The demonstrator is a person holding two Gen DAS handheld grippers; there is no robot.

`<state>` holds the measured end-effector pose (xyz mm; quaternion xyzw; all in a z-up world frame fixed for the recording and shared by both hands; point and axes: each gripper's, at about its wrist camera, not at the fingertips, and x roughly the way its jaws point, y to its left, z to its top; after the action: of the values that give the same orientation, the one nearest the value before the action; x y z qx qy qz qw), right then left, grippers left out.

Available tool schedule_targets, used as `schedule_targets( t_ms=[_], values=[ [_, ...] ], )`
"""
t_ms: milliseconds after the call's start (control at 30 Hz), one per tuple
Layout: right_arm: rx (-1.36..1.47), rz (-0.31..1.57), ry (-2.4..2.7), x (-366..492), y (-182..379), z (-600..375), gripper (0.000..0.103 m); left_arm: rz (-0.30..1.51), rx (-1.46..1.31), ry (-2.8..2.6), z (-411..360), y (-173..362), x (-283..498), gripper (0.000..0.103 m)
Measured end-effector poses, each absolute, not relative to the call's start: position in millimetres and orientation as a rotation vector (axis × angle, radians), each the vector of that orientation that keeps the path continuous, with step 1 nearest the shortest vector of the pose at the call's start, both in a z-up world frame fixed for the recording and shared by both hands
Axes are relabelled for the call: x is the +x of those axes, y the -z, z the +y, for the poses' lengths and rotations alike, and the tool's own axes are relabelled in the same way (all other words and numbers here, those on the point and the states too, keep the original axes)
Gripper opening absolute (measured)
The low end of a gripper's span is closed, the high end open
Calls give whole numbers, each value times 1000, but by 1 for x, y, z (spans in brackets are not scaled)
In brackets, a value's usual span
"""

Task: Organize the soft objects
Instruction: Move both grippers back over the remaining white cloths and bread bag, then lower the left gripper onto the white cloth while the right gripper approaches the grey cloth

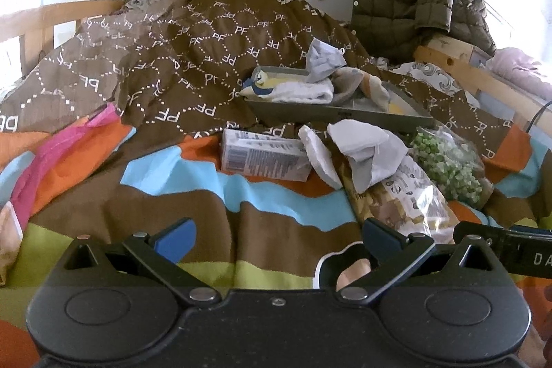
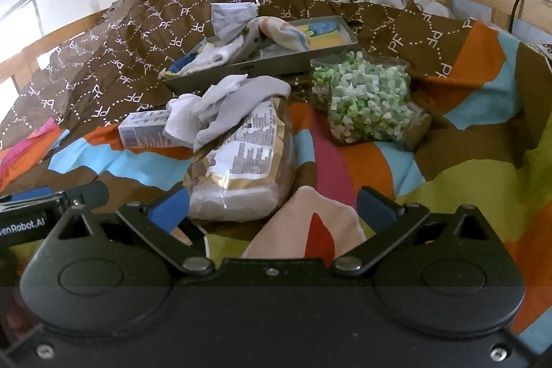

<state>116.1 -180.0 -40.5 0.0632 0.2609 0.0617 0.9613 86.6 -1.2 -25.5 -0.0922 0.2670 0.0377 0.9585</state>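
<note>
- The left tool [image 1: 276, 242] hangs over the bed with its blue-padded fingers spread, pinching nothing.
- The right tool [image 2: 272, 206] is likewise spread wide and empty, near the clear plastic bread bag [image 2: 241, 168].
- A crumpled grey and white sock [image 2: 220, 112] lies limp across the far end of the bread bag, touching a small printed carton [image 2: 145, 126] to its left.
- Farther off, a shallow grey metal tray [image 2: 241, 69] holds a heap of soft folded socks [image 2: 224, 52].
- A lumpy clear bag of green and white bits [image 2: 365, 99] sits right of the bread bag.
- A brown patterned duvet [image 1: 172, 57] bunches up behind.
</note>
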Motion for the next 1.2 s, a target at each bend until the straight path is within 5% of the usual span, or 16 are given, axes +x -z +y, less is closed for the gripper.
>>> schedule_targets(
  t_ms=[1200],
  values=[
    [113, 336, -159, 183, 43, -189, 102, 455, 63, 107, -1, -19, 169, 102]
  ],
)
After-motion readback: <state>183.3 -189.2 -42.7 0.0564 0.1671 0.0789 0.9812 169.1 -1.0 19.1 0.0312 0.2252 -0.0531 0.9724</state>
